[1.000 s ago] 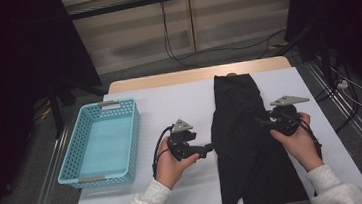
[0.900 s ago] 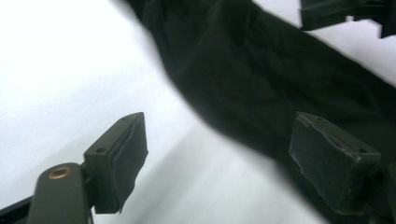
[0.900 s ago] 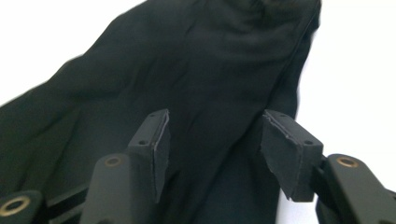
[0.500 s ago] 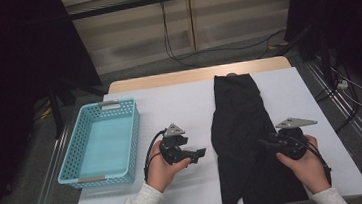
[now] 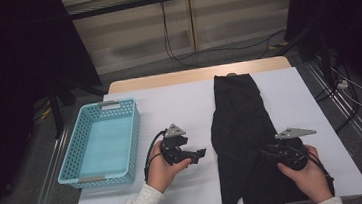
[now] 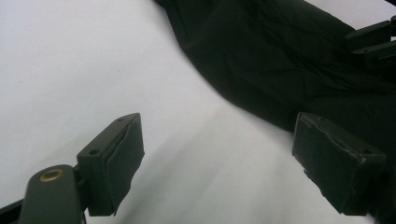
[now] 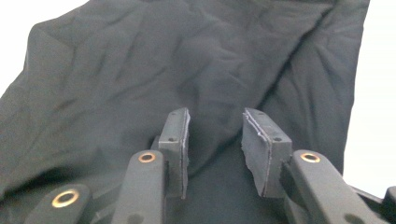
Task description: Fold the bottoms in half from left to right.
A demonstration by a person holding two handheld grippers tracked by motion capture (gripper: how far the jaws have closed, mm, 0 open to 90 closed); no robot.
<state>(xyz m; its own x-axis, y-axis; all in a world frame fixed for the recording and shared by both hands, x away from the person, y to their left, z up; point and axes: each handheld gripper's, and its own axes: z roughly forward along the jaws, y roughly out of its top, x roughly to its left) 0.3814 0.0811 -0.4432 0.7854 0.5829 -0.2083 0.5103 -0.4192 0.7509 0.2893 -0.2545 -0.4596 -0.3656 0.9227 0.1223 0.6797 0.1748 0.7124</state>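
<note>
A long black garment (image 5: 239, 126) lies lengthwise on the white table (image 5: 169, 108), right of centre. My right gripper (image 5: 265, 152) rests over its near part, and the gripper's jaws have just been closing. In the right gripper view, the right gripper (image 7: 216, 123) still shows a gap between its pads, with wrinkled black garment (image 7: 187, 60) beneath and between them. My left gripper (image 5: 200, 153) hovers over bare table just left of the cloth, pointing toward it. In the left gripper view, the left gripper (image 6: 217, 128) stands wide open and empty, the black garment (image 6: 261, 60) lying ahead.
A light blue plastic basket (image 5: 132, 131) sits empty at the table's left side. Beyond the far table edge are a dark floor and trailing cables (image 5: 173, 42). Metal rails run along both sides of the table.
My right hand has slid toward the near table edge along the garment, and its jaws have narrowed. The left hand has stayed almost in place.
</note>
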